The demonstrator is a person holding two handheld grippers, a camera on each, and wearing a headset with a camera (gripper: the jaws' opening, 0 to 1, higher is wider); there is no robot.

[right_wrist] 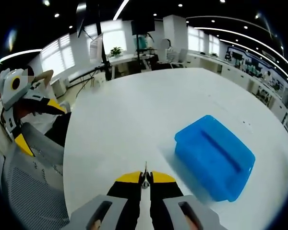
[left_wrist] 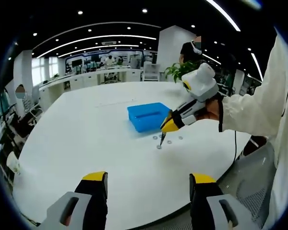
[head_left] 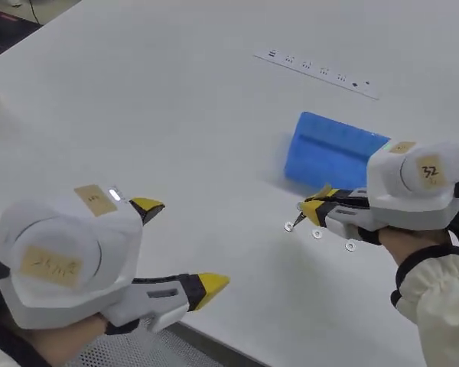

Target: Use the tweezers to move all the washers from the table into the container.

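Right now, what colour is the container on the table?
The container is plain blue, clearest in the right gripper view.

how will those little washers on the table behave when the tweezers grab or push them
The washers look like small thin rings lying flat on the smooth white table, so a nudge would probably slide them, not roll them. They seem light and stiff. Lying flat, they may slip from the thin tweezers.

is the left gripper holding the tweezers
No, the left gripper has its jaws wide apart and empty; the tweezers are pinched in the right gripper.
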